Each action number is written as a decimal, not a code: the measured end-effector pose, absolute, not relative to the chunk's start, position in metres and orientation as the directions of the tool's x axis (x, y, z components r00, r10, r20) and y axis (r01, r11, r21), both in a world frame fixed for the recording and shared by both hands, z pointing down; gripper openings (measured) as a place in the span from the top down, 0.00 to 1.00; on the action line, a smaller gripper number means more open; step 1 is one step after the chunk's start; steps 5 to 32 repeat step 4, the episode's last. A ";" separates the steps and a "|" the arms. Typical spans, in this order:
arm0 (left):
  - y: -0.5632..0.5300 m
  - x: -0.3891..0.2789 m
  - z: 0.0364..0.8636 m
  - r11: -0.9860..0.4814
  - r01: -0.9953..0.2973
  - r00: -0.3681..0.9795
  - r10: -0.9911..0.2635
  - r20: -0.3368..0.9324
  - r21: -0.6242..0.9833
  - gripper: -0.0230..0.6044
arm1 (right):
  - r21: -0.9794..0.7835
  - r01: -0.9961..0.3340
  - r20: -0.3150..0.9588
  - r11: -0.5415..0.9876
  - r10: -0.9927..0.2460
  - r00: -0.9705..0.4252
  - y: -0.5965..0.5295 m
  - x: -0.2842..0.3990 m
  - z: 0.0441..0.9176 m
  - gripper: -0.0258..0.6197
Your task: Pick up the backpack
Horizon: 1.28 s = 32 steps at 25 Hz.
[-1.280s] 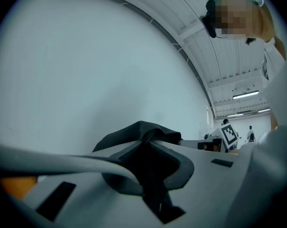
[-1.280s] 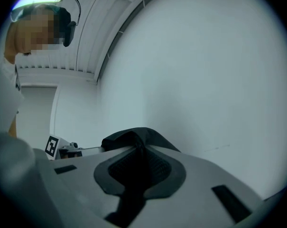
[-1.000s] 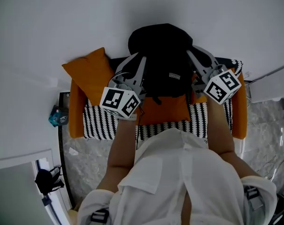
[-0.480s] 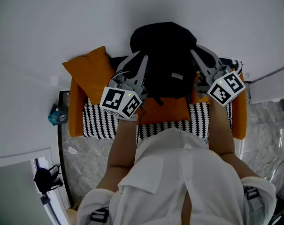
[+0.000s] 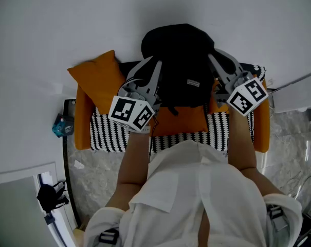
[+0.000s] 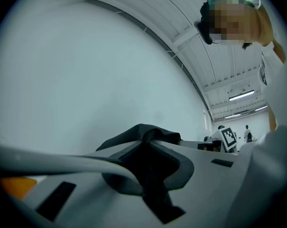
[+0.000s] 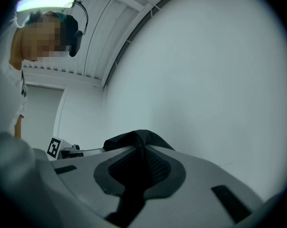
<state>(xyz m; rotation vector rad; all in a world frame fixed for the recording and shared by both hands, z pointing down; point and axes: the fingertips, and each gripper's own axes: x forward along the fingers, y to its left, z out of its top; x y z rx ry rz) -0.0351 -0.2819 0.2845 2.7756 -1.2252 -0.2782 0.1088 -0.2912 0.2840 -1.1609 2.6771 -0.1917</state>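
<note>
The black backpack [image 5: 178,60] hangs between my two grippers, above an orange seat [image 5: 178,121]. My left gripper [image 5: 152,70] grips its left side and my right gripper [image 5: 216,62] its right side. In the left gripper view the jaws [image 6: 148,144] are shut on a fold of the bag's black fabric [image 6: 142,131]. A similar bunch of black fabric [image 7: 134,137] sticks up from the shut jaws of the right gripper [image 7: 139,148] in the right gripper view. The bag hides both sets of fingertips in the head view.
An orange cushion [image 5: 97,78] leans at the seat's left, and a black-and-white striped cover [image 5: 110,133] lies across the seat. A white wall stands close behind. On the marble floor lie a teal object [image 5: 62,126] and a black item [image 5: 50,197]. A white box [image 5: 296,94] sits at right.
</note>
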 end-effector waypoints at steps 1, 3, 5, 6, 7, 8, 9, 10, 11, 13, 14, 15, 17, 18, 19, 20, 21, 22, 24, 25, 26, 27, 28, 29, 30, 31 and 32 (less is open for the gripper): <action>-0.282 -0.035 0.285 -0.672 -0.723 0.661 -0.740 -0.126 0.160 0.87 | -0.206 -0.703 -0.145 0.680 -0.732 -0.666 -0.292 0.109 0.285 0.90; -0.283 -0.034 0.287 -0.673 -0.722 0.662 -0.739 -0.123 0.159 0.87 | -0.209 -0.702 -0.143 0.681 -0.731 -0.667 -0.292 0.110 0.287 0.90; -0.283 -0.034 0.287 -0.674 -0.722 0.663 -0.739 -0.122 0.159 0.87 | -0.211 -0.701 -0.142 0.681 -0.731 -0.668 -0.292 0.110 0.287 0.90; -0.283 -0.034 0.287 -0.674 -0.722 0.663 -0.739 -0.122 0.159 0.87 | -0.211 -0.701 -0.142 0.681 -0.731 -0.668 -0.292 0.110 0.287 0.90; -0.283 -0.034 0.287 -0.674 -0.722 0.663 -0.739 -0.122 0.159 0.87 | -0.211 -0.701 -0.142 0.681 -0.731 -0.668 -0.292 0.110 0.287 0.90; -0.283 -0.034 0.287 -0.674 -0.722 0.663 -0.739 -0.122 0.159 0.87 | -0.211 -0.701 -0.142 0.681 -0.731 -0.668 -0.292 0.110 0.287 0.90; -0.283 -0.034 0.287 -0.674 -0.722 0.663 -0.739 -0.122 0.159 0.87 | -0.211 -0.701 -0.142 0.681 -0.731 -0.668 -0.292 0.110 0.287 0.90; -0.283 -0.034 0.287 -0.674 -0.722 0.663 -0.739 -0.122 0.159 0.87 | -0.211 -0.701 -0.142 0.681 -0.731 -0.668 -0.292 0.110 0.287 0.90; -0.283 -0.034 0.287 -0.674 -0.722 0.663 -0.739 -0.122 0.159 0.87 | -0.211 -0.701 -0.142 0.681 -0.731 -0.668 -0.292 0.110 0.287 0.90; -0.283 -0.034 0.287 -0.674 -0.722 0.663 -0.739 -0.122 0.159 0.87 | -0.211 -0.701 -0.142 0.681 -0.731 -0.668 -0.292 0.110 0.287 0.90; -0.283 -0.034 0.287 -0.674 -0.722 0.663 -0.739 -0.122 0.159 0.87 | -0.211 -0.701 -0.142 0.681 -0.731 -0.668 -0.292 0.110 0.287 0.90; -0.283 -0.034 0.287 -0.674 -0.722 0.663 -0.739 -0.122 0.159 0.87 | -0.211 -0.701 -0.142 0.681 -0.731 -0.668 -0.292 0.110 0.287 0.90; -0.283 -0.034 0.287 -0.674 -0.722 0.663 -0.739 -0.122 0.159 0.87 | -0.211 -0.701 -0.142 0.681 -0.731 -0.668 -0.292 0.110 0.287 0.90; -0.283 -0.034 0.287 -0.674 -0.722 0.663 -0.739 -0.122 0.159 0.87 | -0.211 -0.701 -0.142 0.681 -0.731 -0.668 -0.292 0.110 0.287 0.90; -0.283 -0.034 0.287 -0.674 -0.722 0.663 -0.739 -0.122 0.159 0.87 | -0.211 -0.701 -0.142 0.681 -0.731 -0.668 -0.292 0.110 0.287 0.90; -0.283 -0.034 0.287 -0.674 -0.722 0.663 -0.739 -0.122 0.159 0.87 | -0.211 -0.701 -0.142 0.681 -0.731 -0.668 -0.292 0.110 0.287 0.90; -0.283 -0.034 0.287 -0.674 -0.722 0.663 -0.739 -0.122 0.159 0.87 | -0.211 -0.701 -0.142 0.681 -0.731 -0.668 -0.292 0.110 0.287 0.90; -0.283 -0.034 0.287 -0.674 -0.722 0.663 -0.739 -0.122 0.159 0.87 | -0.211 -0.701 -0.142 0.681 -0.731 -0.668 -0.292 0.110 0.287 0.90; -0.283 -0.034 0.287 -0.674 -0.722 0.663 -0.739 -0.122 0.159 0.87 | -0.211 -0.701 -0.142 0.681 -0.731 -0.668 -0.292 0.110 0.287 0.90; -0.283 -0.034 0.287 -0.674 -0.722 0.663 -0.739 -0.122 0.159 0.87 | -0.211 -0.701 -0.142 0.681 -0.731 -0.668 -0.292 0.110 0.287 0.90; -0.283 -0.034 0.287 -0.674 -0.722 0.663 -0.739 -0.122 0.159 0.87 | -0.211 -0.701 -0.142 0.681 -0.731 -0.668 -0.292 0.110 0.287 0.90; -0.283 -0.034 0.287 -0.674 -0.722 0.663 -0.739 -0.122 0.159 0.87 | -0.211 -0.701 -0.142 0.681 -0.731 -0.668 -0.292 0.110 0.287 0.90; -0.283 -0.034 0.287 -0.674 -0.722 0.663 -0.739 -0.122 0.159 0.87 | -0.211 -0.701 -0.142 0.681 -0.731 -0.668 -0.292 0.110 0.287 0.90; -0.283 -0.034 0.287 -0.674 -0.722 0.663 -0.739 -0.122 0.159 0.87 | -0.211 -0.701 -0.142 0.681 -0.731 -0.668 -0.292 0.110 0.287 0.90; -0.283 -0.034 0.287 -0.674 -0.722 0.663 -0.739 -0.122 0.159 0.87 | -0.211 -0.701 -0.142 0.681 -0.731 -0.668 -0.292 0.110 0.287 0.90; -0.283 -0.034 0.287 -0.674 -0.722 0.663 -0.739 -0.122 0.159 0.87 | -0.211 -0.701 -0.142 0.681 -0.731 -0.668 -0.292 0.110 0.287 0.90; -0.283 -0.034 0.287 -0.674 -0.722 0.663 -0.739 -0.122 0.159 0.87 | -0.211 -0.701 -0.142 0.681 -0.731 -0.668 -0.292 0.110 0.287 0.90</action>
